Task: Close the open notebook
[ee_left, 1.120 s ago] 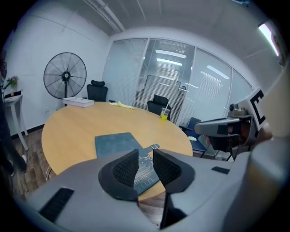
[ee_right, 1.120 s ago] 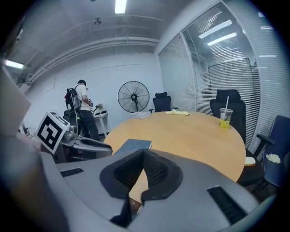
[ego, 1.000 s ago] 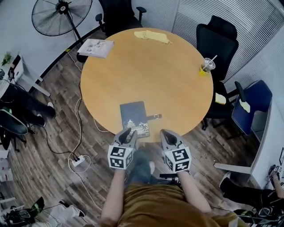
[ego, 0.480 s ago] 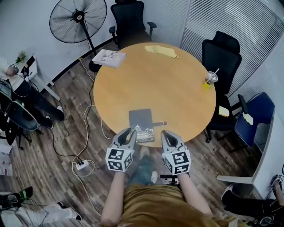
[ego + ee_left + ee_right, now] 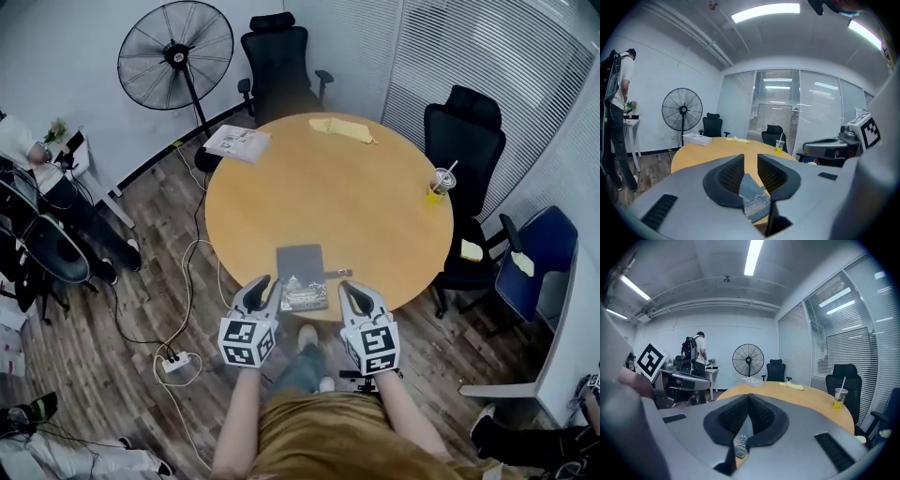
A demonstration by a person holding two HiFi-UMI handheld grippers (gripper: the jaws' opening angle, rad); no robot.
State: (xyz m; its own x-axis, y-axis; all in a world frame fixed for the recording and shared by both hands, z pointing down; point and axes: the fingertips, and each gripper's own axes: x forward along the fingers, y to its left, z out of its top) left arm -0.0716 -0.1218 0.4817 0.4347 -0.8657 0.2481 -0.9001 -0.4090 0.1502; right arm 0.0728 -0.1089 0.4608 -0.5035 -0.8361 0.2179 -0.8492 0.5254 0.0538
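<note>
The notebook (image 5: 302, 274) lies flat near the front edge of the round wooden table (image 5: 328, 187). Its dark cover faces up and a strap (image 5: 337, 274) sticks out to the right. It also shows past the jaws as the notebook (image 5: 754, 199) in the left gripper view and the notebook (image 5: 739, 445) in the right gripper view. My left gripper (image 5: 260, 286) hovers just short of the table edge, left of the notebook. Its jaws have just been closing, still apart, with nothing between them (image 5: 751, 161). My right gripper (image 5: 354, 289) hangs to the right, jaws together and empty (image 5: 749, 401).
A drink cup with a straw (image 5: 437, 186) stands at the table's right edge, a yellow cloth (image 5: 342, 127) at the far edge, a stack of papers (image 5: 237, 142) at the far left. Black chairs (image 5: 464, 127) ring the table. A fan (image 5: 175, 42) and floor cables (image 5: 178, 361) lie left.
The head view has pulled back, so the table looks smaller and farther off. Both grippers have risen together in front of the table edge. The notebook has not moved.
</note>
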